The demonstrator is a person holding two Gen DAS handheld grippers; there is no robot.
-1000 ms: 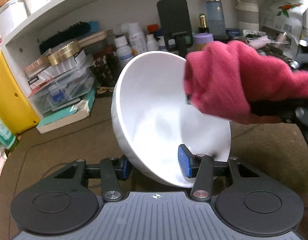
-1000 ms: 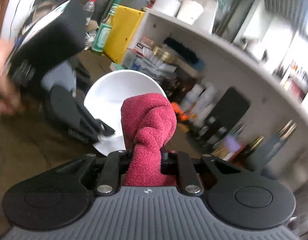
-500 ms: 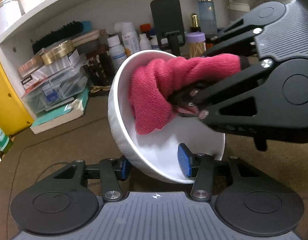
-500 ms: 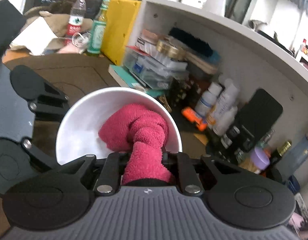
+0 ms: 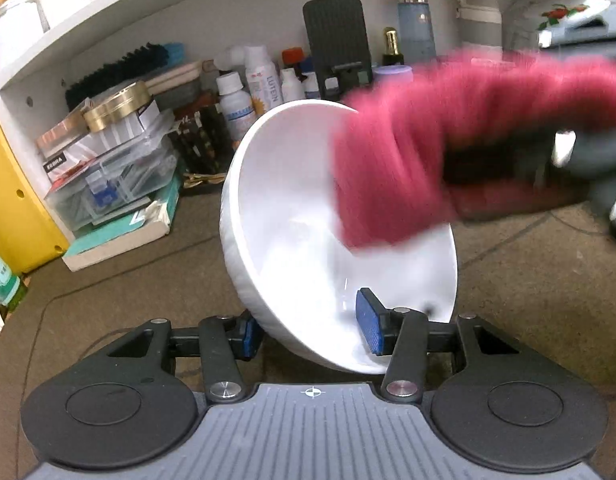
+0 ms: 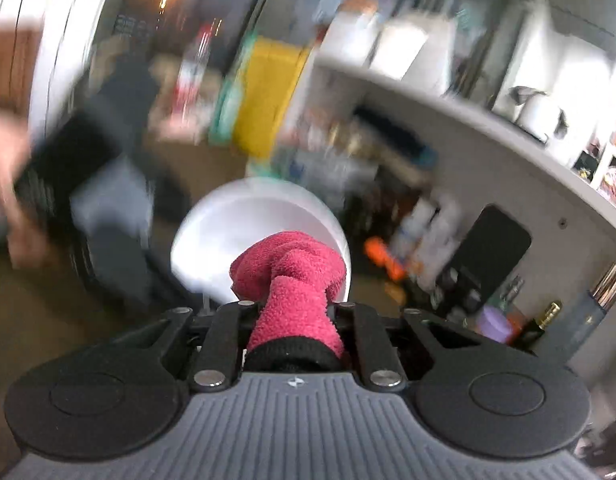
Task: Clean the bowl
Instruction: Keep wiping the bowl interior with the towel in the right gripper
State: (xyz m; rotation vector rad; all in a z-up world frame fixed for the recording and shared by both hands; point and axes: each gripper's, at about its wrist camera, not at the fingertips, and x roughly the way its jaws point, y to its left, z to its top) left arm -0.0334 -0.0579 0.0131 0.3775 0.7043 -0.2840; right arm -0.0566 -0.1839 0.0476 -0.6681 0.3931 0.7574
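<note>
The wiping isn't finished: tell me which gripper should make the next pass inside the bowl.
Right. The right gripper is clamped on the red cloth, right at the white bowl. The left gripper pinches the bowl's rim, holding it tilted, so it should probably just steady it.

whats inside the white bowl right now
Inside the white bowl: the end of the red cloth held by the right tongs, and one blue pad of the left tongs. The cloth hides the surface beneath it.
</note>
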